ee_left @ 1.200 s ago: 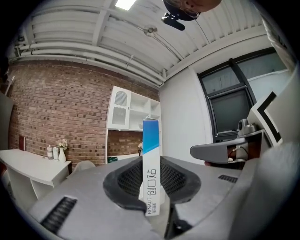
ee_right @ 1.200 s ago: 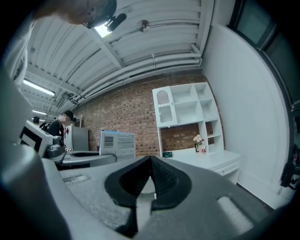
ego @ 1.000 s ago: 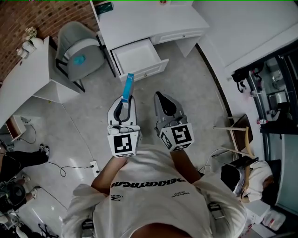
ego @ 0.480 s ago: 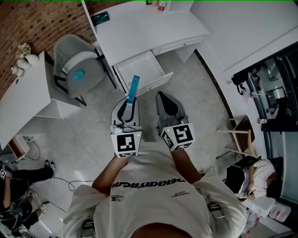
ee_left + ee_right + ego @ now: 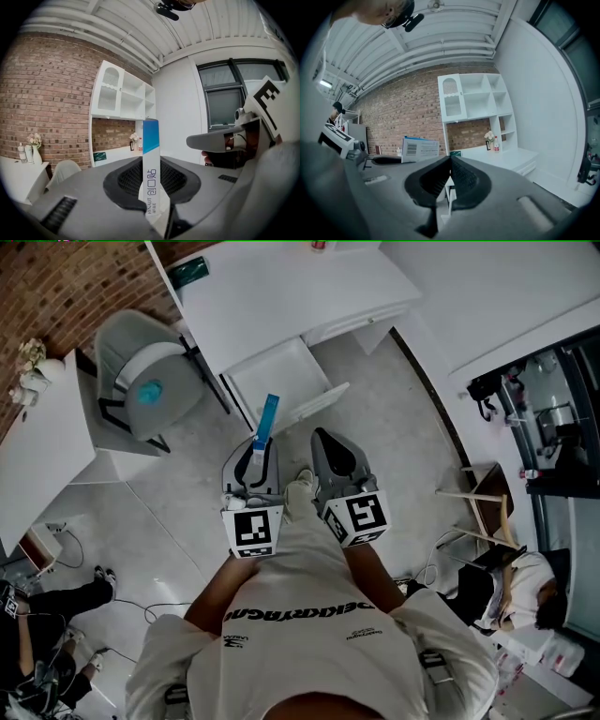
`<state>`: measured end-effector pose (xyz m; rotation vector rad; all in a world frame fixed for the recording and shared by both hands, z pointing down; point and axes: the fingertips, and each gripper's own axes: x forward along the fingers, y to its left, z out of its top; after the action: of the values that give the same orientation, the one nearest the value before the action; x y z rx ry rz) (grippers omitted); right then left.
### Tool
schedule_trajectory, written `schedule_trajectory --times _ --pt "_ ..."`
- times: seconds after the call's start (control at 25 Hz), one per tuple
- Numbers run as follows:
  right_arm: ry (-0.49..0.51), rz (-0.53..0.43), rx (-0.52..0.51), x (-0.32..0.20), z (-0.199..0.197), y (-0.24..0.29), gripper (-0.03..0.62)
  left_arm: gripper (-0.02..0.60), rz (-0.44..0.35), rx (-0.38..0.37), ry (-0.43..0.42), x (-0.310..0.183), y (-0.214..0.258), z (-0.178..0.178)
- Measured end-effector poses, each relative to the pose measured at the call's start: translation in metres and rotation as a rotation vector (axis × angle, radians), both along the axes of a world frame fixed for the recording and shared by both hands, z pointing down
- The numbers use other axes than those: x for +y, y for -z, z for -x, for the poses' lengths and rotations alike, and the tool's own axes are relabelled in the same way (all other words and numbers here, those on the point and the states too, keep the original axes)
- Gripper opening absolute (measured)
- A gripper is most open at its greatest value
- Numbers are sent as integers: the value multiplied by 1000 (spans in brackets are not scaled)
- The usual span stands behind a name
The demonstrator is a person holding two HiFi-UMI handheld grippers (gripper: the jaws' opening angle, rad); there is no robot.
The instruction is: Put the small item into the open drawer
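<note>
- A white shirt [image 5: 300, 615] is worn by the person; its dark print appears reversed and is not read with certainty.
- A slim blue-and-white carton [image 5: 266, 420] is pinched upright in the left hand-held gripper [image 5: 254, 457]. "HYNAUT" and the characters "创口贴" are printed on its white part, and a barcode is seen on its side from the right gripper view.
- The right hand-held gripper [image 5: 330, 444] is held just beside the left, its jaws pressed together on nothing.
- The carton is carried above the floor, near the front of the open drawer [image 5: 272, 379] and not in it.
- The drawer is pulled out of the white bench [image 5: 281, 296]; a grey chair [image 5: 141, 381] is set to its left.
</note>
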<state>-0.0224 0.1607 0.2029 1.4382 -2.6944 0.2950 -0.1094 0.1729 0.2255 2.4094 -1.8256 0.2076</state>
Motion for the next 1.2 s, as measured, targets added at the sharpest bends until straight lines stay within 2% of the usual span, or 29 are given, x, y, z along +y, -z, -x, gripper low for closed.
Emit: schedule_trajectory --times 0.32,0.92,1.2 --pt "15 59 -14 -57 -7 -30 -6 76 55 -49 -10 -54 -26 -7" --pt "39 181 1 -185 -32 -89 -6 75 214 -122 1 -181 -96 -17" --pt "60 247 -7 -214 -42 -117 -6 76 280 -152 4 -208 -121 -31"
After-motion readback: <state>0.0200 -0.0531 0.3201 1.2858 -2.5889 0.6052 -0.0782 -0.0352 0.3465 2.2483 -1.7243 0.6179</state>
